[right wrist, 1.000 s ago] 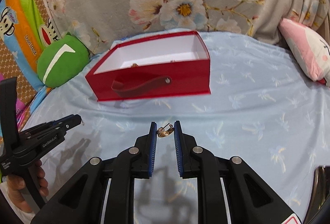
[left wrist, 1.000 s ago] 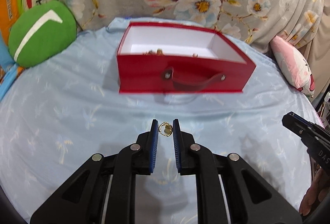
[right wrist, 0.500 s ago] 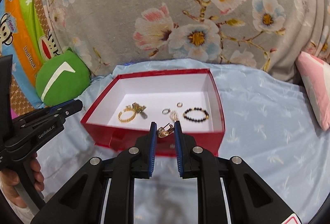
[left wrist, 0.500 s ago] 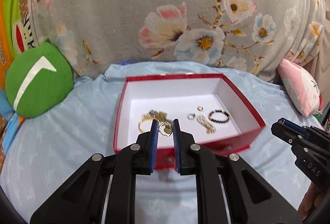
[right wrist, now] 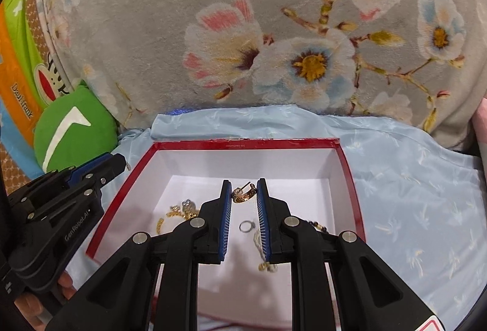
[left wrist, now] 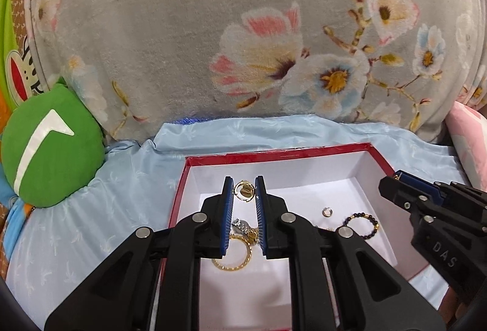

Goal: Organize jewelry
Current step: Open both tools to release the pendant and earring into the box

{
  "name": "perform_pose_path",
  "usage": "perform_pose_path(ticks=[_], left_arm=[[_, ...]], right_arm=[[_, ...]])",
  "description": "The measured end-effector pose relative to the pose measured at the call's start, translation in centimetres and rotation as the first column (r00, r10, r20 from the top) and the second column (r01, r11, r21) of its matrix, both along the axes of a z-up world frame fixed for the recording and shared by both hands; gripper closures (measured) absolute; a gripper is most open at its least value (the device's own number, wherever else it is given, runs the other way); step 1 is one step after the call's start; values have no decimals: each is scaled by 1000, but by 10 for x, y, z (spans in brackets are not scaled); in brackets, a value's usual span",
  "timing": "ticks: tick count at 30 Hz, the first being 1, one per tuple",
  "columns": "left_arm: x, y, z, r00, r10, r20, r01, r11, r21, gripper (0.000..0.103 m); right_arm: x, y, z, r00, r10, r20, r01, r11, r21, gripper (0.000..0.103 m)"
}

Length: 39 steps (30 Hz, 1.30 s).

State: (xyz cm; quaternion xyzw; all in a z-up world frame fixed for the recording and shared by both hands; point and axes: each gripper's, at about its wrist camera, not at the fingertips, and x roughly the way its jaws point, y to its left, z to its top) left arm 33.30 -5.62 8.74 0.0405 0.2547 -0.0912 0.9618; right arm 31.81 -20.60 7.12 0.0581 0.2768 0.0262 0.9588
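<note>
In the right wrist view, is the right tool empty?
No: the right tool pinches a gold hoop earring between its blue pads, above the white floor of the red box.

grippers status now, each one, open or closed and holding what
Left gripper: closed on a round gold earring, over the red box.
Right gripper: closed on a gold hoop earring, over the same box.

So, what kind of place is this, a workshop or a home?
Most likely a home, probably a bed or sofa: a light blue sheet covers a soft surface, a flowered grey blanket rises behind it, and a green cushion lies beside the red box.
</note>
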Motion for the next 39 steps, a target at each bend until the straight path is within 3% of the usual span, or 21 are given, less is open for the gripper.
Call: perform_pose_path(ticks=[12,24,32,36,39], left_arm=[[46,-3,-32,997,49,-60,-46,998,52,89],[61,-3,-52,991,57,-124,-53,998,38,89],[57,-15,-54,995,63,-79,-52,990,133,87],[57,-11,-53,994,79,-80,-70,991,114,69],[55,-13,-52,994,80,-68,-71,990,120,67]], right_arm=[[47,2,-32,997,-17,-69,15,999,-31,87],[61,-6,-41,994,-43,-104,42,999,-5,87],[61,0,-40,994,-51,-101,46,998,-53,87],[62,0,-41,993,-47,-107,42,998,-51,85],[63,0,-41,993,-46,-110,41,998,-49,84]])
